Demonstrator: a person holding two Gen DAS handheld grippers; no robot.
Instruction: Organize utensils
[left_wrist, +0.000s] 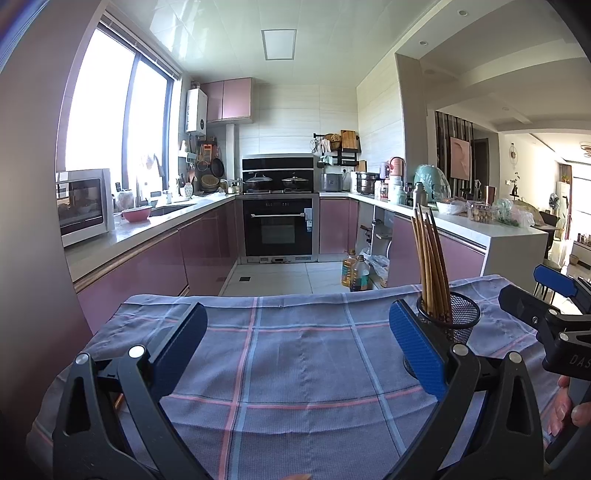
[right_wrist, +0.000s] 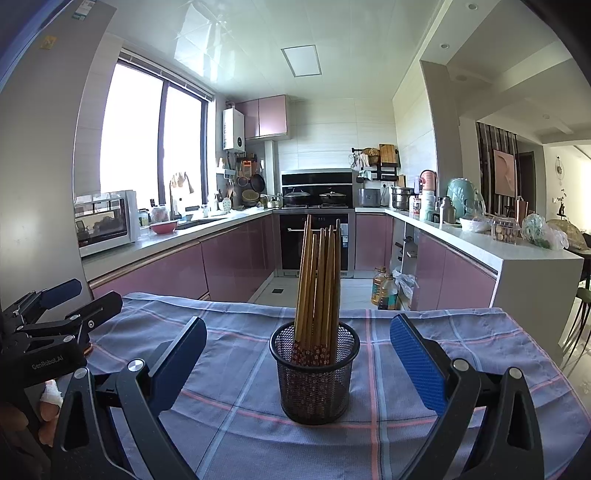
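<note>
— Wooden chopsticks (right_wrist: 318, 284), whole bunch, already standing in the black mesh holder (right_wrist: 314, 373), patterned ends down, tips fanning up a bit. Holder's upright on the blue checked cloth (right_wrist: 229, 424), w/ nothing else loose on the cloth that I can see from here.

— Grippers?

— Right gripper (right_wrist: 298, 354) is spread wide, nothing in it, holder sitting straight ahead between the two blue pads (right_wrist: 415, 363) but not touched. Left gripper (left_wrist: 293, 345) also spread wide and empty, over bare cloth; holder's (left_wrist: 452, 321) just off its right pad, behind it.

— So what's the step?

— My guess: either done, or a tidy-up of the holder. If moving it, I'd go w/ the right one, since it's lined up. Close low on the mesh wall, not up by the sticks, else they splay or tip the cup. Squeeze gently; mesh prob. flexes. Lift straight, keep it level, bc the tall sticks make it top-heavy.

— Risk?

— Cloth dragging or bunching if it slides instead of lifts. Left should keep clear of the rim.
</note>
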